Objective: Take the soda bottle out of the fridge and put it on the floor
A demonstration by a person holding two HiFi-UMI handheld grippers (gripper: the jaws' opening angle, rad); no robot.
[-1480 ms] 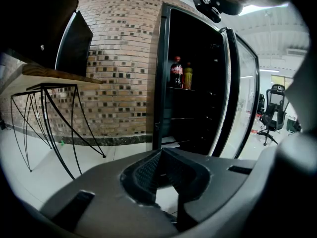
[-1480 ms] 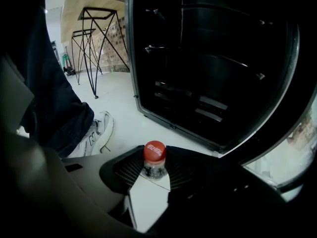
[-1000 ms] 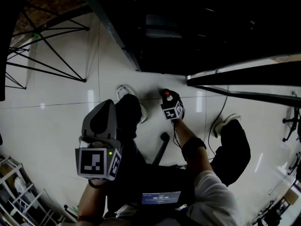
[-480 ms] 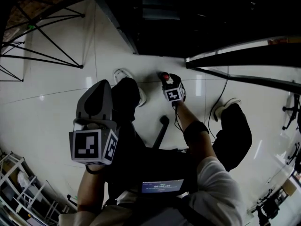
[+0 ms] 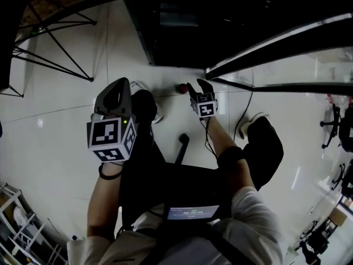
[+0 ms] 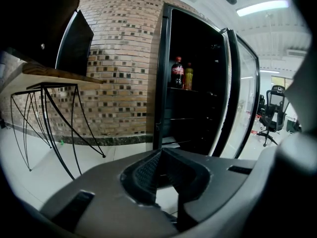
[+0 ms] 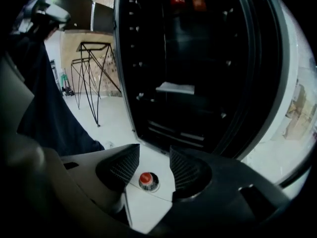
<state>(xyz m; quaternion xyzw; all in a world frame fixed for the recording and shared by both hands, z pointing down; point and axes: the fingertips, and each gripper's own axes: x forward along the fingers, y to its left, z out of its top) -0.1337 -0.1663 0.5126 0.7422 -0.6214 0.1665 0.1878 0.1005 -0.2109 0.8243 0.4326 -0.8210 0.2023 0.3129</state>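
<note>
With the soda bottle upright on the floor below the right gripper, its fingers just opened wide and empty, we judge placement done; withdraw clear of the cap.

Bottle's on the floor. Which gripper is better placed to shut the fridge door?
Probably right. The right gripper, its jaws just opened clear of the soda bottle below, is beside the open fridge door; the left gripper, jaws together, is farther off.
</note>
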